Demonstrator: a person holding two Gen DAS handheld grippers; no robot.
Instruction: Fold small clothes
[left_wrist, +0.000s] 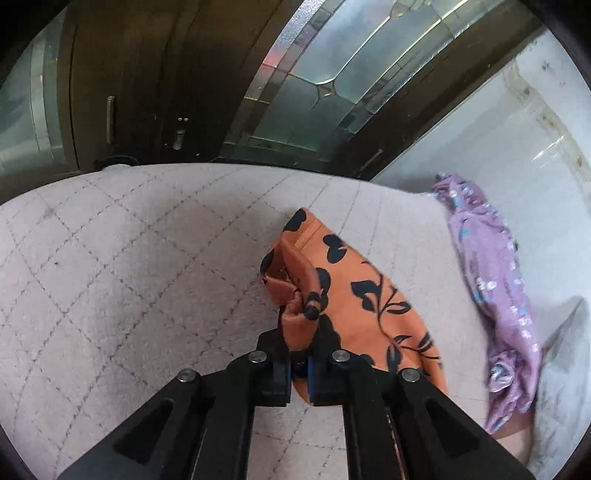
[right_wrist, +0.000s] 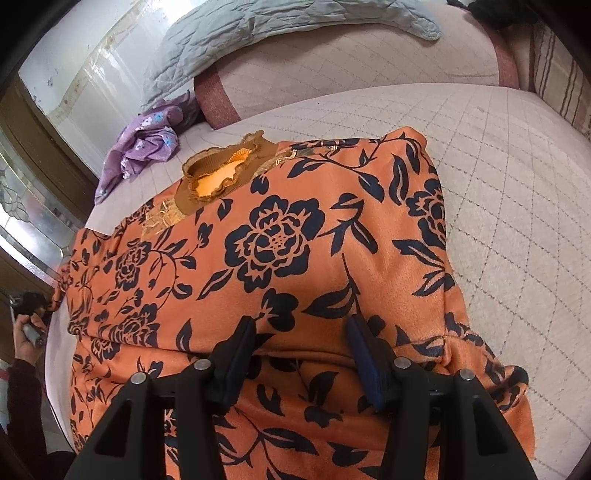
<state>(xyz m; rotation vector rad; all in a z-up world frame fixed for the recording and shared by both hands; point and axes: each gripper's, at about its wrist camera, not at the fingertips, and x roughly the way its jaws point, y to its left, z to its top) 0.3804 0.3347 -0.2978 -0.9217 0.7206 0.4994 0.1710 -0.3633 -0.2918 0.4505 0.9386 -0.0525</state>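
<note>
Left gripper (left_wrist: 299, 354) — I see it clenched on a bunched edge of the orange floral garment (right_wrist: 295, 251) | right gripper (right_wrist: 301, 354) — jaws apart above the cloth (nothing gripped) | garment spread on the quilted bed (right_wrist: 498, 155), collar (right_wrist: 218, 173) far from my right jaws.

Home bedroom — quilted bed (right_wrist: 498, 155), bolster pillow (right_wrist: 332, 62), glass-panelled door (left_wrist: 332, 74).

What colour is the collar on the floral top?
Brown, ruffled collar on the orange top with dark navy flowers; clearest in the right wrist view.
</note>
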